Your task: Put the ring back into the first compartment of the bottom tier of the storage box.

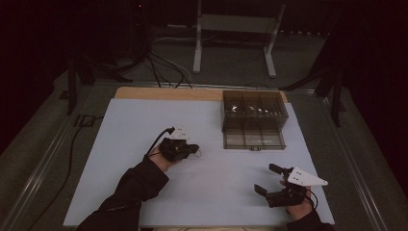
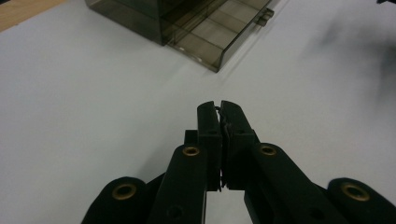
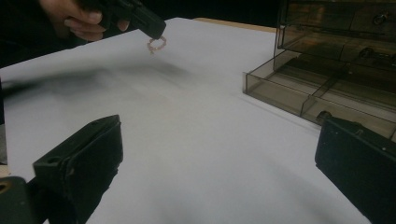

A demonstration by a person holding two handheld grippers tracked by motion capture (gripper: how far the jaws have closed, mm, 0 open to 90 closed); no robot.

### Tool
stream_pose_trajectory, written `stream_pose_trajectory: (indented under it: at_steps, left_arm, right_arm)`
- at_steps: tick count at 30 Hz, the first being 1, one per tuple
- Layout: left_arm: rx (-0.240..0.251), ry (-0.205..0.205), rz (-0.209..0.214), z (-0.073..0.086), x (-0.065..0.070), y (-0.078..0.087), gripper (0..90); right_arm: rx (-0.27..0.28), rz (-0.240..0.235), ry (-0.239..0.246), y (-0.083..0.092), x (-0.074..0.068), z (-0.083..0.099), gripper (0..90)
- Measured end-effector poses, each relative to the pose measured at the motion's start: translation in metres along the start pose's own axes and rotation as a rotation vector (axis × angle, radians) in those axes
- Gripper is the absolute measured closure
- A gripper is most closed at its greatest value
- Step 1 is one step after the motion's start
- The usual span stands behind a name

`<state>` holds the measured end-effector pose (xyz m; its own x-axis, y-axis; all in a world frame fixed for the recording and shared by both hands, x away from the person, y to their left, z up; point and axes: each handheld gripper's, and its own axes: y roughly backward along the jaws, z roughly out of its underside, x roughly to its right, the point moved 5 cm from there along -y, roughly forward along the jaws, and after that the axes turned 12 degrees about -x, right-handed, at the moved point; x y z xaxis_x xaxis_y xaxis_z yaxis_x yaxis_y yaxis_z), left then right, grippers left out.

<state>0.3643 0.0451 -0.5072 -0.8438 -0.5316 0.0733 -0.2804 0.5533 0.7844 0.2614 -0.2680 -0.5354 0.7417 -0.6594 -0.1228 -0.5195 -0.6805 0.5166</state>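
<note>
Table (image 1: 144, 192): white sheet over a wooden top, bare across most of its near half.

Drawer cabinet (image 1: 254, 108): smoky clear plastic, at the far right of the table. Its bottom drawer (image 1: 253, 139) stands pulled out toward me, divided into compartments; the ones I can see into look empty.

Right tool (image 1: 269, 180): I hold it at the near right corner, jaws wide apart, nothing between them. It rests idle, well apart from the cabinet.

Left tool (image 1: 192, 148): I hold it near the middle of the table, left of the open drawer, jaws pressed closed on a small ring.

Ring (image 3: 157, 44): a thin pale loop, possibly beaded, hanging from the left tool's tip clear of the sheet; its make is too small to tell.

Step in hand, as I judge it: the ring is picked up and in carriage toward the open drawer. Next move calls for bringing the left tool rightward over one compartment, lowering the tip inside the drawer walls, then parting the jaws so the ring drops in without snagging on a divider.
</note>
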Motion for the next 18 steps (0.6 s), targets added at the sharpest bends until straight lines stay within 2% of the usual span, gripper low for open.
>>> stream_pose_trajectory:
  at_steps: [18]
  left_arm:
    - [0.014,-0.015,0.033,-0.020,0.002,-0.011,89.7]
  right_arm:
    - [0.001,0.001,0.001,0.001,-0.001,0.000,1.1]
